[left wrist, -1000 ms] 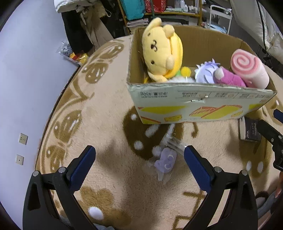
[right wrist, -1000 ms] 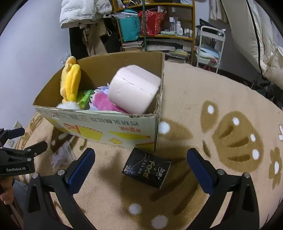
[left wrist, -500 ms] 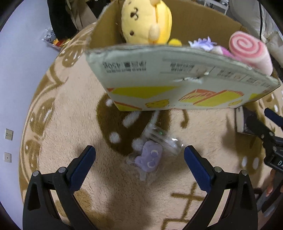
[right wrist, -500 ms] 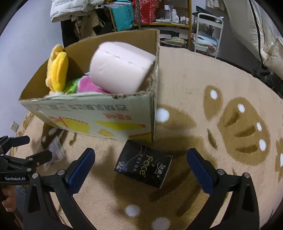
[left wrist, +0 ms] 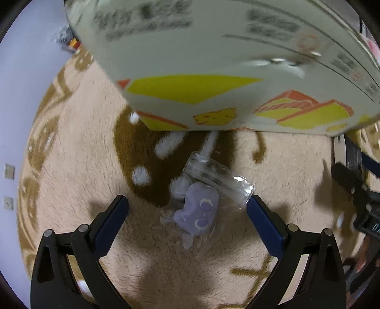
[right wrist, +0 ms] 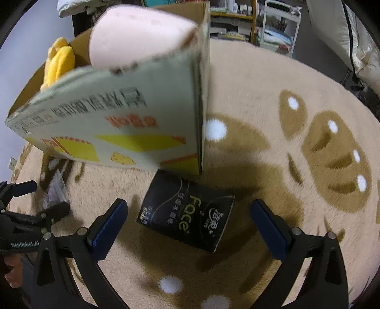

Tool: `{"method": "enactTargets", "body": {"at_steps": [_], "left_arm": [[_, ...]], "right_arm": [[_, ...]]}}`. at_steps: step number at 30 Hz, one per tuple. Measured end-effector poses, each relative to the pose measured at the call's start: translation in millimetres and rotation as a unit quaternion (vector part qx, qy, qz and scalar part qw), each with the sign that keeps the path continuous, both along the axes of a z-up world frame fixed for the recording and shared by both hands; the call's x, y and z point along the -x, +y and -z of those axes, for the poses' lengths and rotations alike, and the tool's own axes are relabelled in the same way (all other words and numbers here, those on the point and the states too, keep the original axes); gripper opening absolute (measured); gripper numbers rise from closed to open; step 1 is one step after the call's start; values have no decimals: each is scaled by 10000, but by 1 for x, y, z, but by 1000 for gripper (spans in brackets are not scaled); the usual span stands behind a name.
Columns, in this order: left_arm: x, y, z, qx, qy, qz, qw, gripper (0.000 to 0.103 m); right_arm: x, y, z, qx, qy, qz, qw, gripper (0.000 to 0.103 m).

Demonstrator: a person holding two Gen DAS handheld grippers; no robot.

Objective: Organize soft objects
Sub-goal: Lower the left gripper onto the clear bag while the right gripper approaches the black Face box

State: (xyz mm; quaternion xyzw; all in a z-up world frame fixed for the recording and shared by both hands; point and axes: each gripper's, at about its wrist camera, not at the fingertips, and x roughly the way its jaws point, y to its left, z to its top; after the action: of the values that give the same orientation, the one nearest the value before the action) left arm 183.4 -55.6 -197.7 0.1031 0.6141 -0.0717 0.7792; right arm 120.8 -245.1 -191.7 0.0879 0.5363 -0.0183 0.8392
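A small purple plush in a clear plastic bag (left wrist: pixel 198 211) lies on the rug, straddled by the wide-apart fingers of my open left gripper (left wrist: pixel 187 210). A black tissue pack (right wrist: pixel 186 211) lies just in front of the cardboard box (right wrist: pixel 133 118), and my open right gripper (right wrist: pixel 188 214) hangs low over it with a finger on each side. Inside the box show a pink roll plush (right wrist: pixel 140 35) and a yellow plush (right wrist: pixel 59 61). The left gripper (right wrist: pixel 28 211) appears at the right wrist view's left edge, beside the bagged plush (right wrist: pixel 55 192). The right gripper (left wrist: pixel 356 187) shows at the left wrist view's right edge.
The box front (left wrist: pixel 213 71) looms close above the left gripper. Beige rug with brown patterns (right wrist: pixel 296 142) stretches open to the right. Shelves and a white cart (right wrist: pixel 277 21) stand beyond the rug, and a wall with sockets (left wrist: pixel 9 171) is on the left.
Both grippers have dropped lower and moved forward: the left one now straddles the bagged purple plush, the right one the black tissue pack. The box fills more of both views.
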Motion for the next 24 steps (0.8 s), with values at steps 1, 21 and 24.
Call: {"method": "enactTargets", "body": {"at_steps": [1, 21, 24], "left_arm": [[-1, 1, 1, 21, -5, -18, 10000, 99], [1, 4, -8, 39, -41, -78, 10000, 89], [0, 8, -10, 39, -63, -99, 9999, 83]], "right_arm": [[0, 1, 2, -16, 33, -7, 10000, 103], [-18, -2, 21, 104, 103, 49, 9999, 103], [-19, -4, 21, 235, 138, 7, 9996, 103]]}}
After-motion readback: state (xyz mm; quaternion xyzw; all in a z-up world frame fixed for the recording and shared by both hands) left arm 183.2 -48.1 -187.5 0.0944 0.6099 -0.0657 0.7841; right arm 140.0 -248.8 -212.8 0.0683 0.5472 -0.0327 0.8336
